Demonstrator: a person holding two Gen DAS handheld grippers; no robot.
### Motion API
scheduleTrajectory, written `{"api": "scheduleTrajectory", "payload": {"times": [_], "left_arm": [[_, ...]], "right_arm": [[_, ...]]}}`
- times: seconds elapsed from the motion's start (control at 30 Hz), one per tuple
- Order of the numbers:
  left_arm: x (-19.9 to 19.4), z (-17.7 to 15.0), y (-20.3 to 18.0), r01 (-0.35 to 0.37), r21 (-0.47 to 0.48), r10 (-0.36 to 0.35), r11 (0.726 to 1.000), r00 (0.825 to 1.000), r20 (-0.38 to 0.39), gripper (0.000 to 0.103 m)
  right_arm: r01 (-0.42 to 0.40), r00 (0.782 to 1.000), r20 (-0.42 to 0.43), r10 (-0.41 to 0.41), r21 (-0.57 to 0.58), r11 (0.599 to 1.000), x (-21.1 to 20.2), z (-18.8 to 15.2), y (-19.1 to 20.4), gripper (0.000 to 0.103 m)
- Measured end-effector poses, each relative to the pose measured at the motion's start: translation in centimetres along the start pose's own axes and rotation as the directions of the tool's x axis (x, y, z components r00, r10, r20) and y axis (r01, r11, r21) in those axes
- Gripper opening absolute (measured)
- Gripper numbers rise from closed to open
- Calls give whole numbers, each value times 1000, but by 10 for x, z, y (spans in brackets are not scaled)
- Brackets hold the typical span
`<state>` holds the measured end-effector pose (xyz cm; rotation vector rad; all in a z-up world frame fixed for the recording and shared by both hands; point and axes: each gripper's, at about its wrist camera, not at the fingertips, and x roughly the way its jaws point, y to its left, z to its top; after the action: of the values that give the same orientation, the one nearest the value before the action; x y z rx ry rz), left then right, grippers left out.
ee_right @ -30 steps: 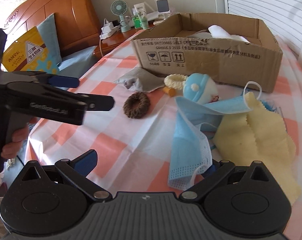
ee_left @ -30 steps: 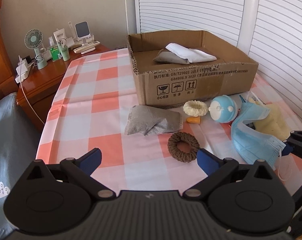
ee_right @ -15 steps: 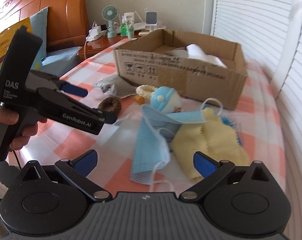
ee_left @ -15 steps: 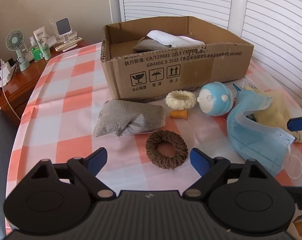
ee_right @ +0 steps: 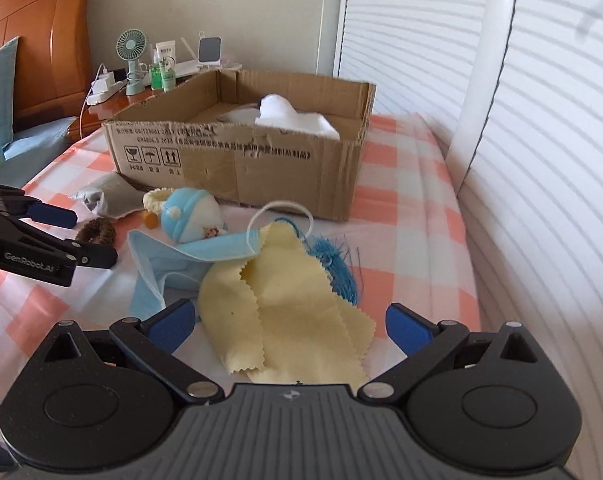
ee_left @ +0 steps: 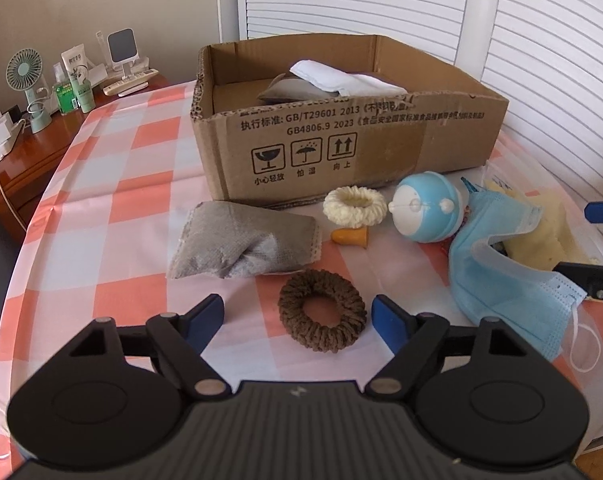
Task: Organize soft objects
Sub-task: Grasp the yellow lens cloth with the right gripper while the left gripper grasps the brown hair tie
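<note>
My left gripper [ee_left: 297, 318] is open, its fingers on either side of a brown scrunchie [ee_left: 322, 315] on the checked cloth. Beyond lie a grey pouch [ee_left: 245, 242], a cream scrunchie [ee_left: 354, 205], a small orange piece [ee_left: 349, 237], a blue-and-white plush ball [ee_left: 427, 207] and a blue face mask [ee_left: 505, 276]. My right gripper [ee_right: 287, 326] is open and empty over a yellow cloth [ee_right: 289, 312], with a blue tassel [ee_right: 339, 266] beside it. The cardboard box [ee_left: 353, 148] holds a grey pouch and a white cloth [ee_left: 341, 82].
A wooden nightstand [ee_left: 25, 148] at the left carries a small fan [ee_left: 23, 80], bottles and chargers. White louvred doors [ee_left: 541, 32] stand behind and to the right of the box. A wooden headboard [ee_right: 33, 48] and blue pillow are at the left.
My left gripper has moved forward and now straddles the brown scrunchie. My right gripper has swung right from the face mask to the yellow cloth.
</note>
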<state>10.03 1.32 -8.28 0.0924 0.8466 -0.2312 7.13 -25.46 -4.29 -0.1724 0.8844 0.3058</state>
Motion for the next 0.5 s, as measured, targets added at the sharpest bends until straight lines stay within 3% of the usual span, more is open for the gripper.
{"api": "scheduleTrajectory", "payload": {"times": [0.1, 0.17, 0.3, 0.5], "left_arm": [[1, 1, -1, -3, 1, 3, 1000, 1000, -1, 81], [1, 1, -1, -3, 1, 3, 1000, 1000, -2, 82], [1, 2, -2, -6, 1, 6, 1000, 1000, -5, 82], [0, 2, -6, -20, 22, 20, 1000, 1000, 5, 79]], "right_arm": [[-37, 999, -30, 38, 46, 998, 10, -2, -1, 101], [-42, 998, -35, 44, 48, 998, 12, -3, 3, 90], [-4, 1000, -3, 4, -7, 1000, 5, -5, 18, 80], [44, 999, -11, -45, -48, 998, 5, -6, 22, 47]]}}
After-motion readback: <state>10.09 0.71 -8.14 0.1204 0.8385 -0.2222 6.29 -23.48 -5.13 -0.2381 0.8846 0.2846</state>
